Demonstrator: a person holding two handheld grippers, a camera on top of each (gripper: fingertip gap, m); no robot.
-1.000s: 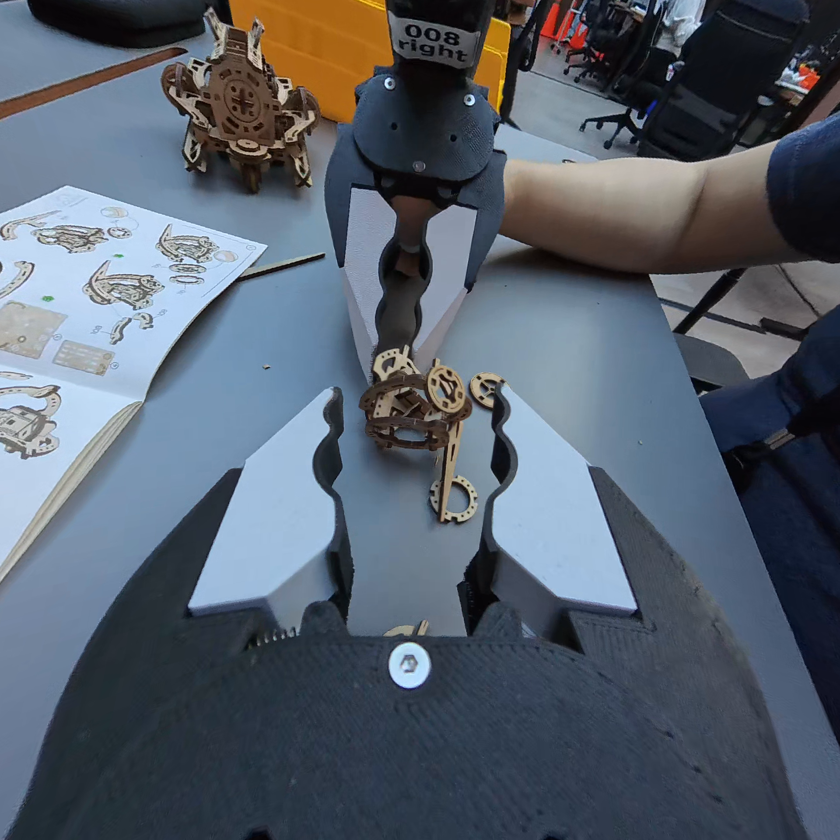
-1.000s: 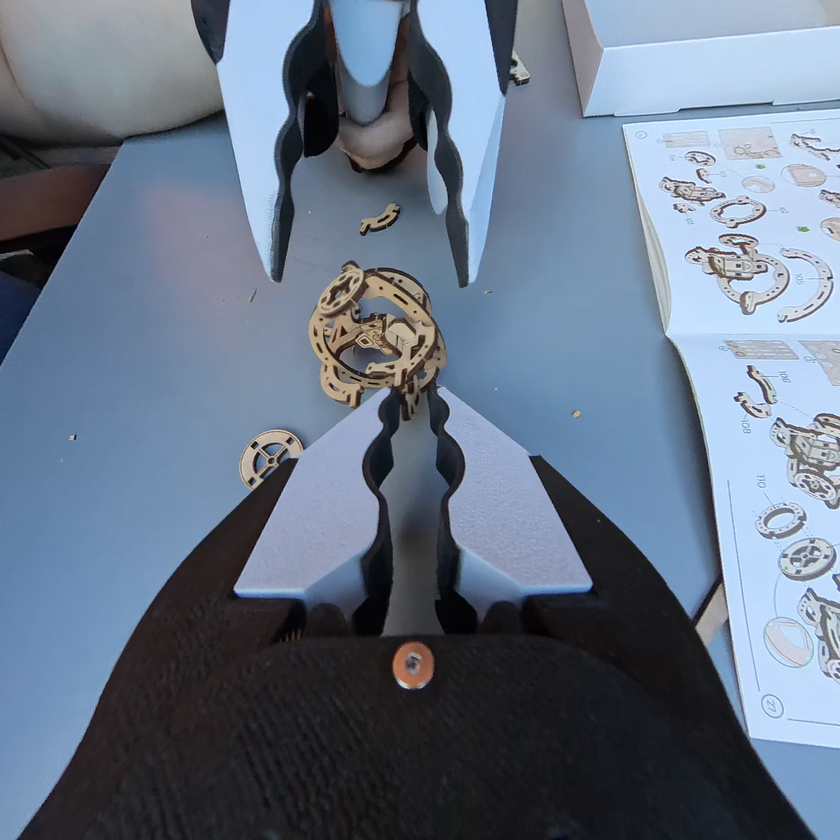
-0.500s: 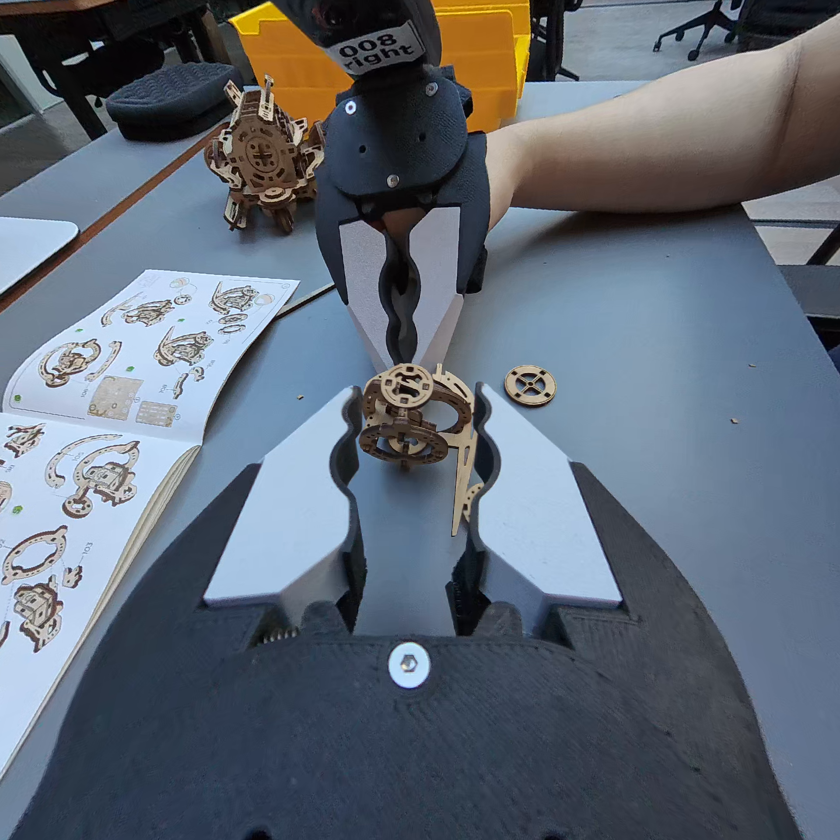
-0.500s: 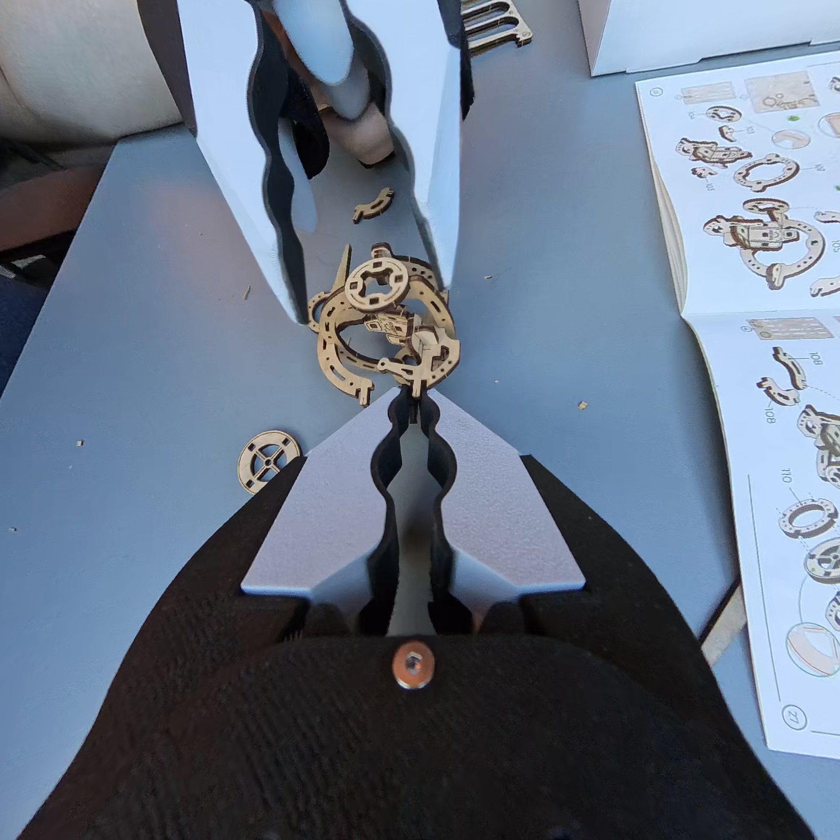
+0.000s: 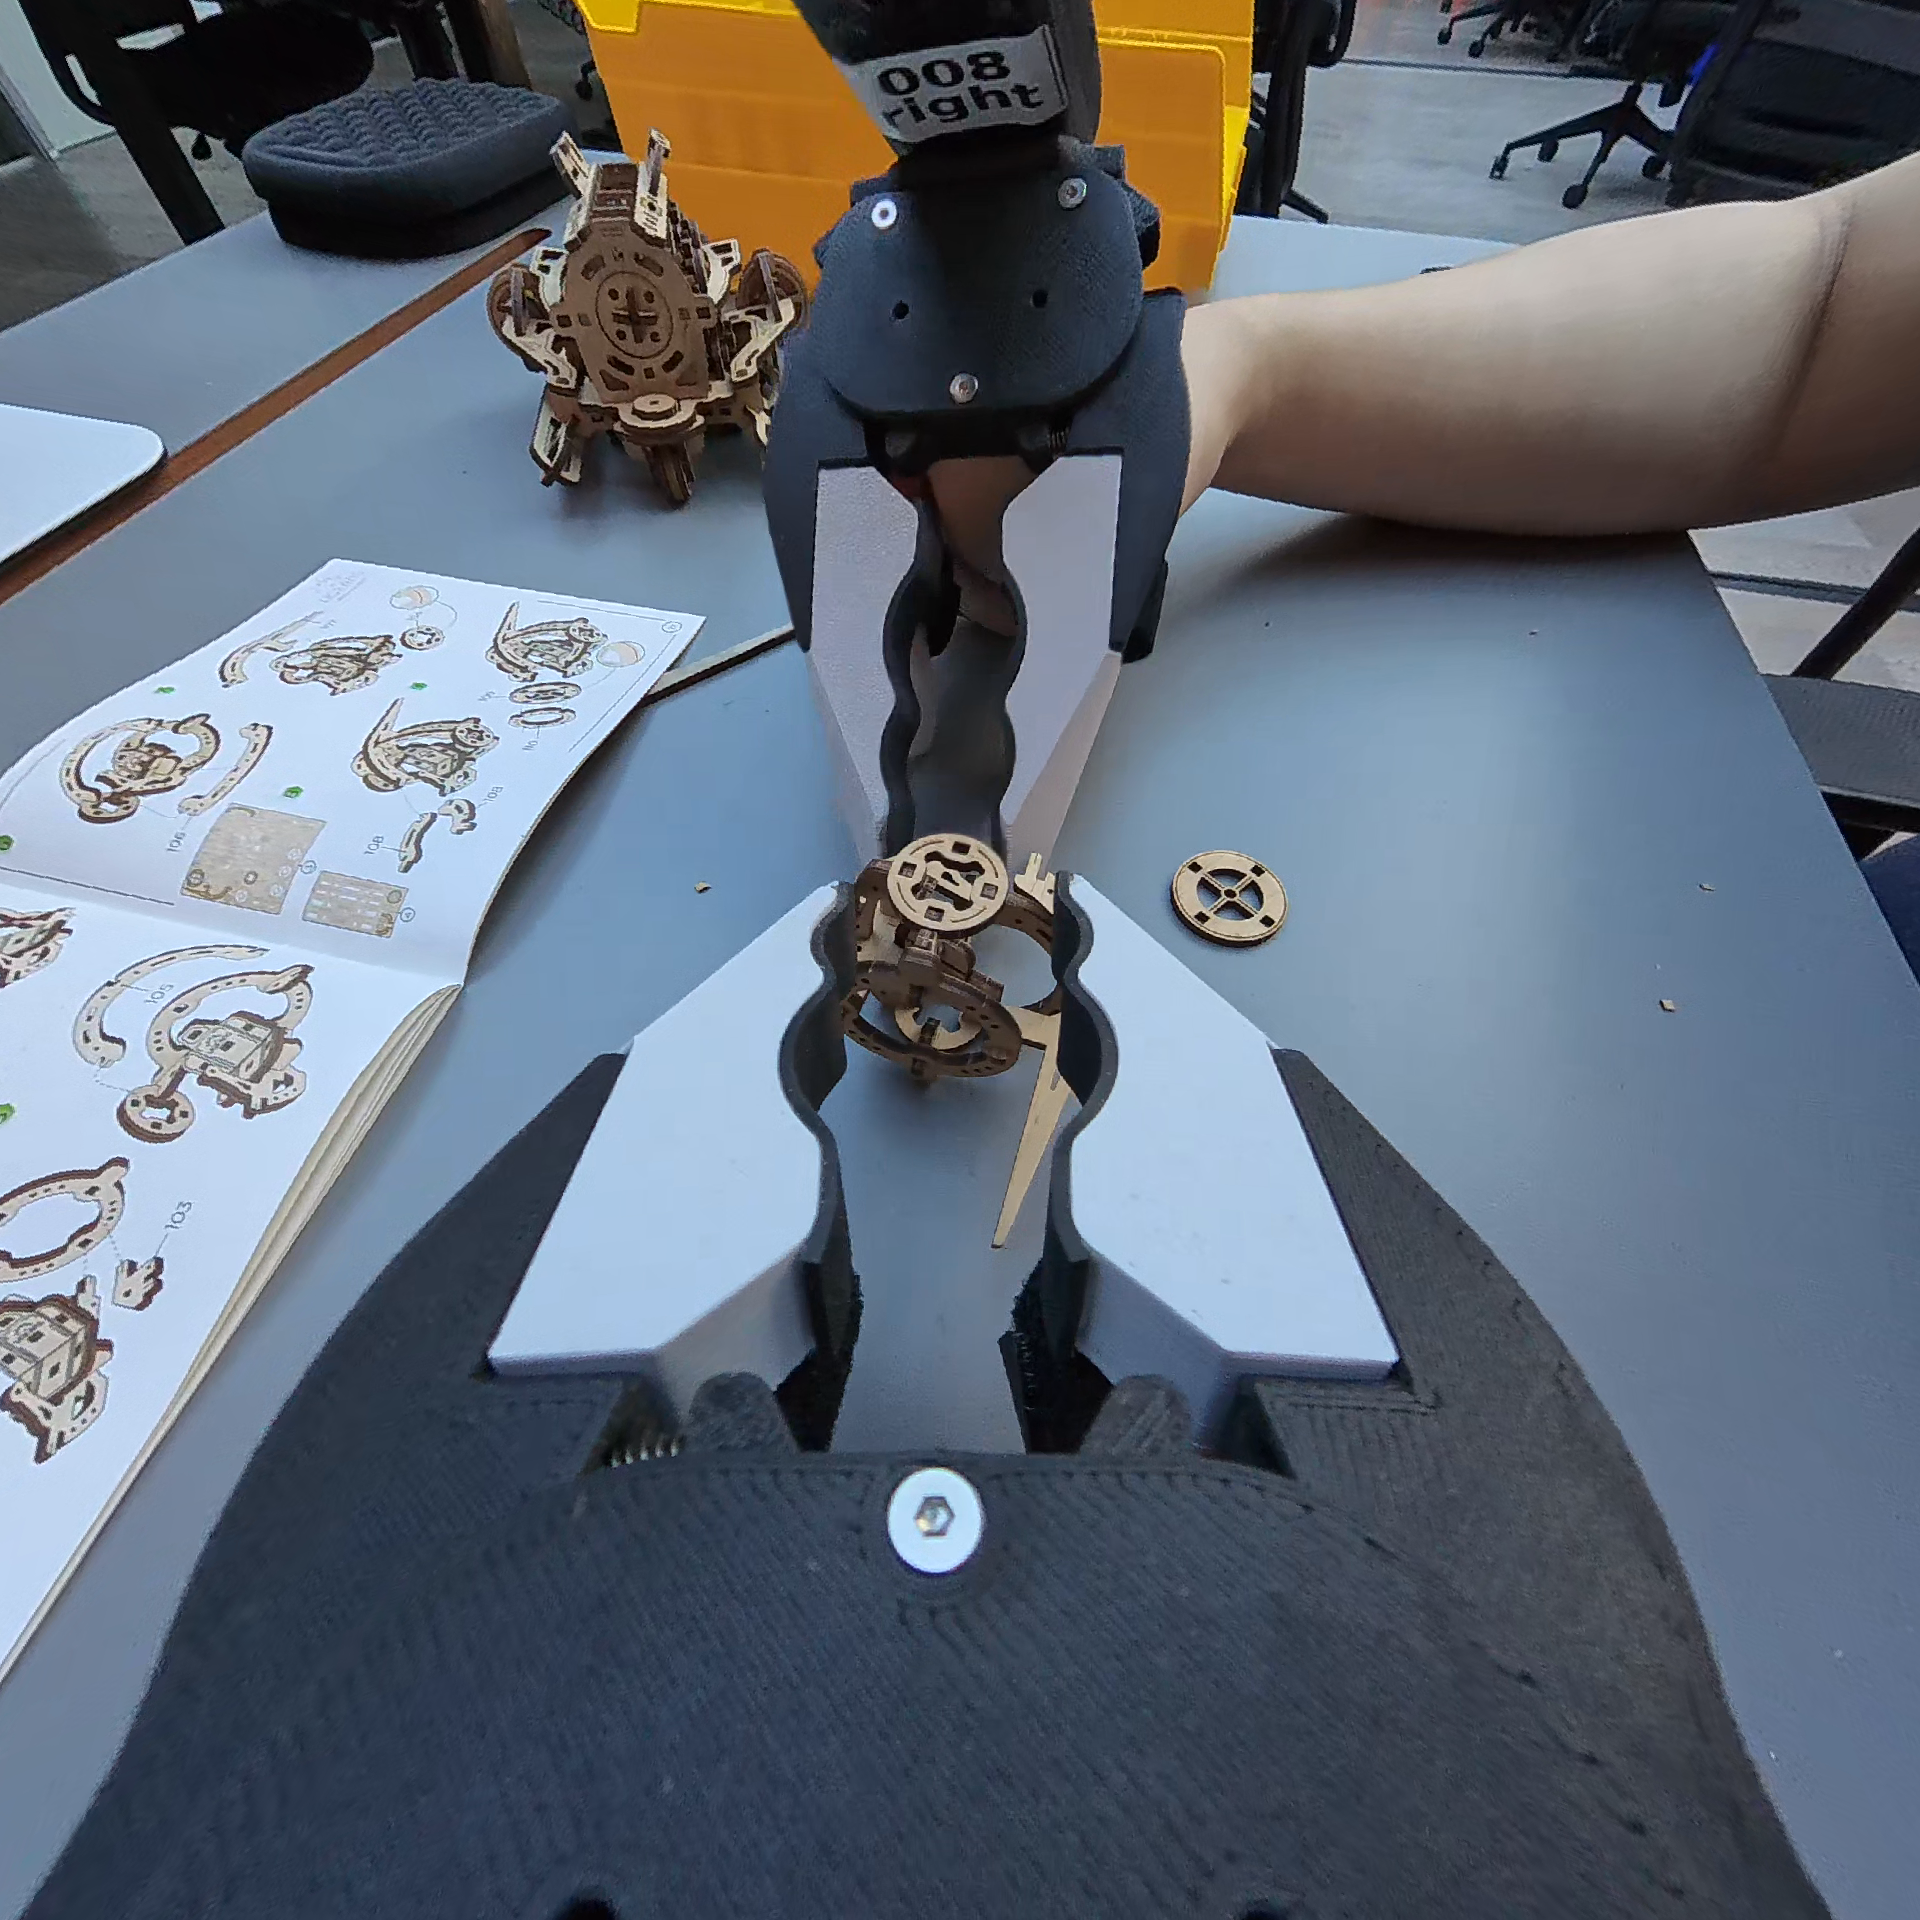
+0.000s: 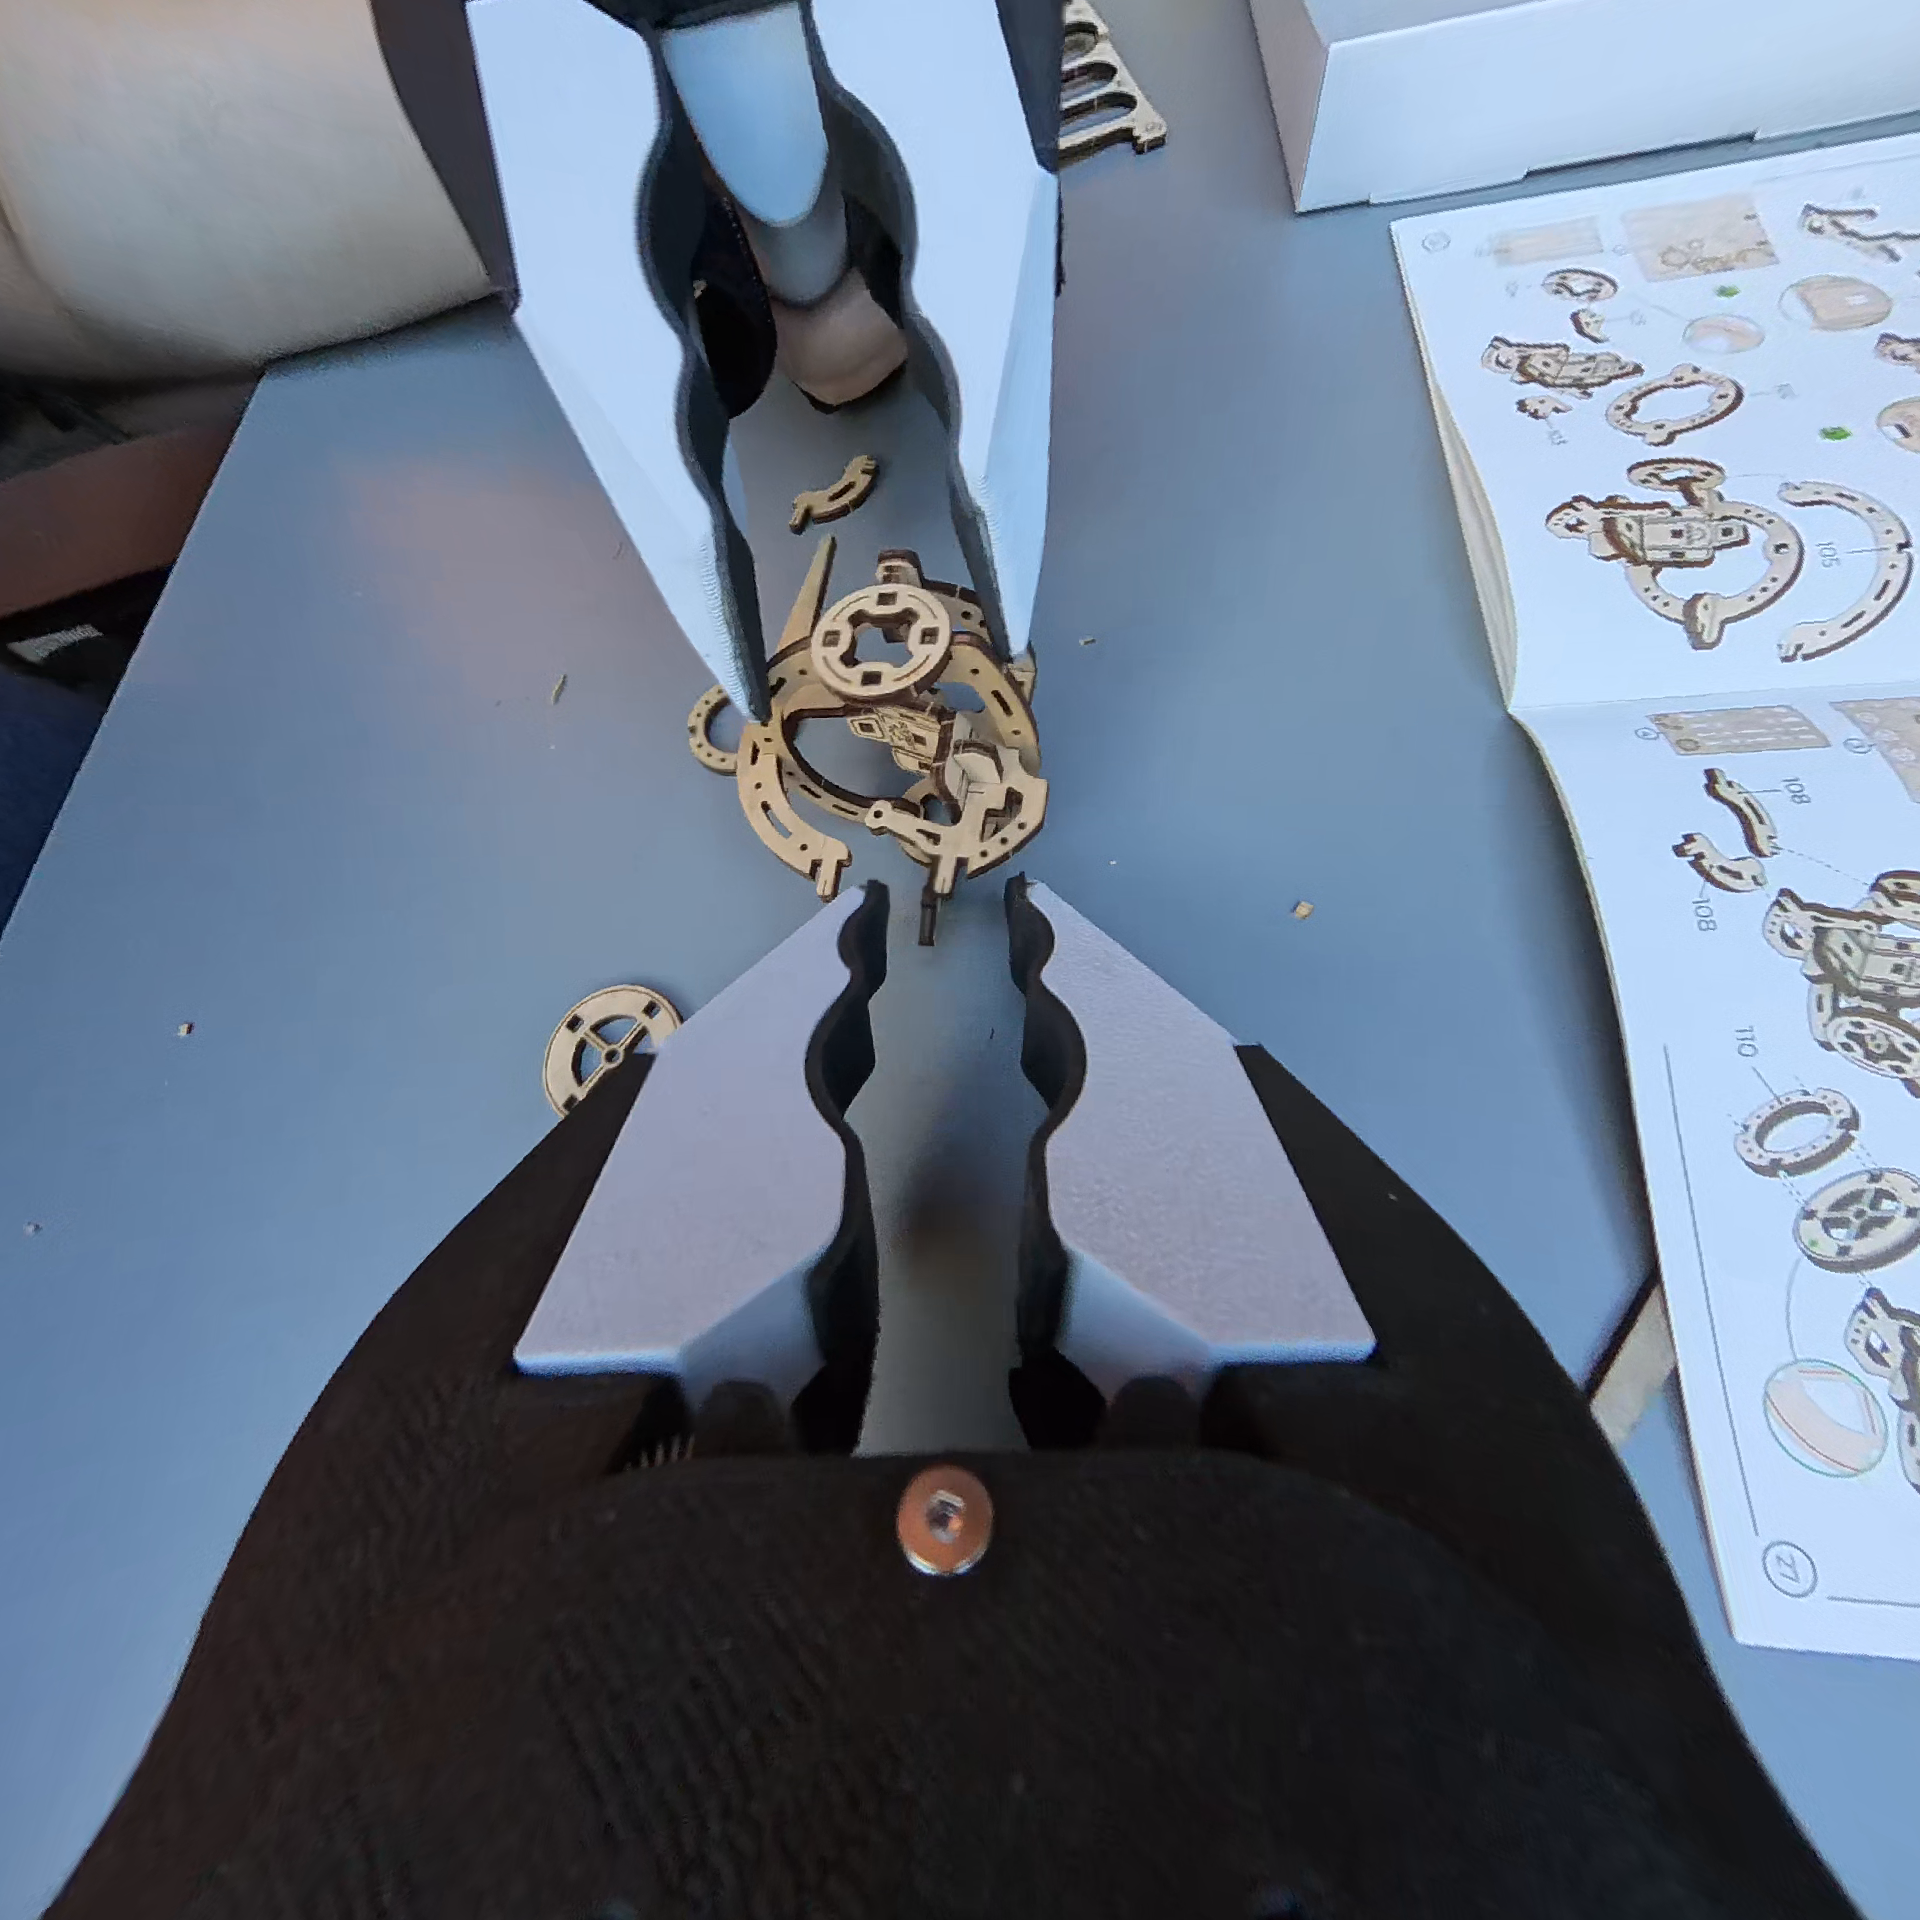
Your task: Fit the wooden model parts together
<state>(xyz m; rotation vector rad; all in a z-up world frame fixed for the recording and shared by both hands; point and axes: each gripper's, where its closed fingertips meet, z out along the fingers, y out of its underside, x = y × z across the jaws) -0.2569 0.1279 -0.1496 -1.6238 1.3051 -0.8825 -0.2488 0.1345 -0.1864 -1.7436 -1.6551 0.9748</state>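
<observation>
Subassembly of wooden rings [image 5: 935, 987] at frame centre, pinched across its hoops by left gripper [image 5: 951, 899], tilted off grey table [image 5: 1455, 727], probably to present its peg. Right gripper [image 6: 945, 891] narrowly parted, empty, just short of that peg. Spoked disc [image 5: 1229, 899] loose nearby.

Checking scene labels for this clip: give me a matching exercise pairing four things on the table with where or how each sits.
Things:
1. ring-shaped sub-assembly
2. spoked disc
3. finished wooden model
4. instruction booklet

Places or states:
A. lying open, pages up
B. standing at the far side, in front of the yellow bin
C. between the fingertips of the left hand-held gripper
D. lying flat by itself on the grey table

Pairs: 1-C, 2-D, 3-B, 4-A
</observation>
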